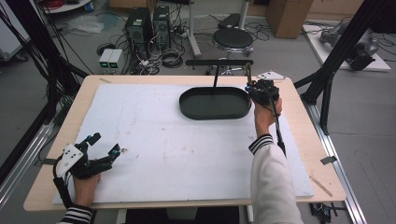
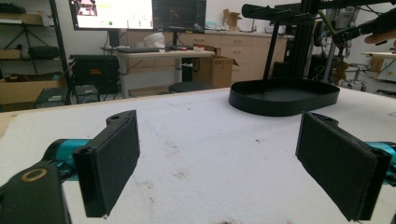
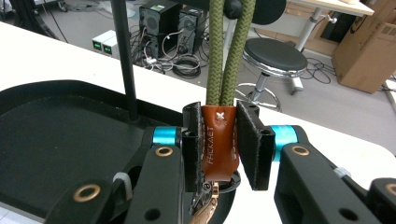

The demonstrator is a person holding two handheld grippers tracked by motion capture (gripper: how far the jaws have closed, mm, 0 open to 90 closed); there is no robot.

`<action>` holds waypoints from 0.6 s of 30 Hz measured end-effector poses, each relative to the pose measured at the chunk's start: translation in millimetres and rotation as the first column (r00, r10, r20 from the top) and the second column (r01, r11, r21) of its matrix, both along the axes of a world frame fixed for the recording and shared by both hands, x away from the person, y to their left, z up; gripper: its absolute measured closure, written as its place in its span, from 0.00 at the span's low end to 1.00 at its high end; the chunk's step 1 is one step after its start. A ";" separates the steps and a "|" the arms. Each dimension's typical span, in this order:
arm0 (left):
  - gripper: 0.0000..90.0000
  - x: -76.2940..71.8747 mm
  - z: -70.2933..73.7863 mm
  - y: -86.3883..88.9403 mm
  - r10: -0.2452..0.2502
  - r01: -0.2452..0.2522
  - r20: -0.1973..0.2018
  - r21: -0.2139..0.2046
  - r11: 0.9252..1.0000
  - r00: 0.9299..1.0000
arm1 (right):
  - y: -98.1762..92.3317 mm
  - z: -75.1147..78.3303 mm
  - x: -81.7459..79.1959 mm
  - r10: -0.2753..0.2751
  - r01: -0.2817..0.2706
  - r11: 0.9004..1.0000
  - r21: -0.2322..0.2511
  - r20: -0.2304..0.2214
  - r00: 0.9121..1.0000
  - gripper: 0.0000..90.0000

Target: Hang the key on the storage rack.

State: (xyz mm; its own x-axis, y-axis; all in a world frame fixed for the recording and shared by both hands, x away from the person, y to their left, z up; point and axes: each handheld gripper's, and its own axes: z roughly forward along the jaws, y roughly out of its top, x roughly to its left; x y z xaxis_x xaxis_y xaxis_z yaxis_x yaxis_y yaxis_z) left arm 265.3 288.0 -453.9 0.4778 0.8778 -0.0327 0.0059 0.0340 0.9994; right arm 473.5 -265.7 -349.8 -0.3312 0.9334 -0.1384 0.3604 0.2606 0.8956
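Note:
A black oval tray [image 1: 194,109] sits at the back middle of the white foam sheet [image 1: 177,154], with a thin post [image 1: 215,79] rising from it to a horizontal bar [image 1: 219,62]. An olive-green cord loop [image 3: 228,51] hangs down from above, ending in a brown leather tag [image 3: 218,145] with a metal clip [image 3: 204,207] under it. My right gripper [image 3: 219,149] is shut on that tag, just off the tray's right end [image 1: 256,89]. My left gripper [image 1: 106,143] rests open at the front left, with nothing between its pads [image 2: 112,163].
Behind the table stand a round stool [image 1: 232,39], two computer towers [image 1: 147,25] with tangled cables, and cardboard boxes [image 1: 289,16]. Black frame posts [image 1: 334,60] flank the table on the right. The person's right sleeve [image 1: 273,182] crosses the front right.

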 end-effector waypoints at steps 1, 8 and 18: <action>0.16 0.0 0.0 -0.1 0.000 0.000 0.000 -0.001 1.000 1.000 | -0.4 -0.5 0.6 0.000 0.000 1.000 0.003 -0.001 1.000 0.80; 0.16 0.0 0.0 0.0 0.000 0.000 0.000 0.000 1.000 1.000 | -2.2 -6.0 6.5 -0.015 0.016 0.999 0.034 -0.024 1.000 0.80; 0.16 0.0 0.0 -0.1 0.000 0.000 0.000 -0.001 1.000 1.000 | -0.6 -12.4 13.4 -0.037 0.039 0.997 0.061 -0.024 0.999 0.80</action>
State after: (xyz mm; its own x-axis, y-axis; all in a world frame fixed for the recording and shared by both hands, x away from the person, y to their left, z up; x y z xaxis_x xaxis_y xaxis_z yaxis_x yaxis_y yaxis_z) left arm 265.4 287.9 -453.9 0.4779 0.8778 -0.0331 0.0055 0.0347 0.9994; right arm 486.9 -266.3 -362.2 -0.2977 0.9518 -0.0736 0.3893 0.1915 0.9010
